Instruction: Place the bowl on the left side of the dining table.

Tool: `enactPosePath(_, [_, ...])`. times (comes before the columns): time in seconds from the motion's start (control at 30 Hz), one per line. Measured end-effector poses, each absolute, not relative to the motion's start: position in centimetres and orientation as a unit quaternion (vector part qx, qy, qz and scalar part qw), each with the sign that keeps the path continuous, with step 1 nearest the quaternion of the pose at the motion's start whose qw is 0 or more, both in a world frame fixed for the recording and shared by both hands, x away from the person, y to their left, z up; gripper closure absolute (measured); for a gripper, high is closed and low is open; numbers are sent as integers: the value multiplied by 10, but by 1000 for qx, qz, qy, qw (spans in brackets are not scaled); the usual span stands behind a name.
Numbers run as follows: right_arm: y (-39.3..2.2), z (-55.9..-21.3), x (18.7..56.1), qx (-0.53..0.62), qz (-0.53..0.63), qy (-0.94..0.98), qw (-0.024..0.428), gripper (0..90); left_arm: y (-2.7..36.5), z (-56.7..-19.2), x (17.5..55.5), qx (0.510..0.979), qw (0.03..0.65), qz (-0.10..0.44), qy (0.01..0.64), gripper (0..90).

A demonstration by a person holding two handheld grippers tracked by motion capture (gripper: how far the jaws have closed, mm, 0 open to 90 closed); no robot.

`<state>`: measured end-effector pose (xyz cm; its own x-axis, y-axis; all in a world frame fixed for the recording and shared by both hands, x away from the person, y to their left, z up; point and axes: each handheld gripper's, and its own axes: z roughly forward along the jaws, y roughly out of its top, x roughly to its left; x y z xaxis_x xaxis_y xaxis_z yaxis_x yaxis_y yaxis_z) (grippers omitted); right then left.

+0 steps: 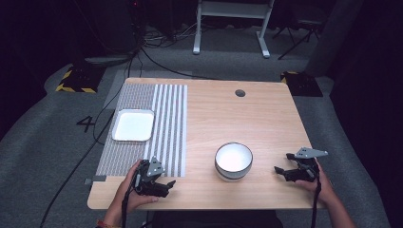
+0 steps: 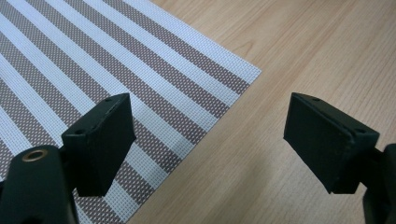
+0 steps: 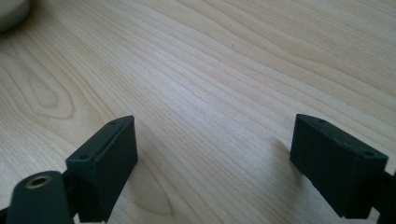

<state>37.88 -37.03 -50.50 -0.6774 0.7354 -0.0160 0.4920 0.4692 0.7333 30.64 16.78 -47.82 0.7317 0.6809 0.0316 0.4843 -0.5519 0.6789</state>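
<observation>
The left tool [image 1: 164,185] is resting at the lower left of the high view, jaws spread wide over the corner of the striped mat [image 2: 116,79]. The right tool [image 1: 283,167] is sitting at the lower right, jaws also wide and holding nothing. The white bowl [image 1: 233,161] is standing between them on the counter [image 1: 247,118], below centre. A white tray [image 1: 133,125] is lying on the mat at left.

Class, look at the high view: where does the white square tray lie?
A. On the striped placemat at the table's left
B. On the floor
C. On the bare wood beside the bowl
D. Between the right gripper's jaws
A: the white square tray rests on the striped placemat, apart from the bowl on the table.
</observation>
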Motion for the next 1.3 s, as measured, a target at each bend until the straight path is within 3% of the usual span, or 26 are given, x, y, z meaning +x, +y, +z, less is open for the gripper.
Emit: enactPosePath(1.3, [-370,-505,379,365,363,841,168,150,118,-451,313,893,333,149,264,167])
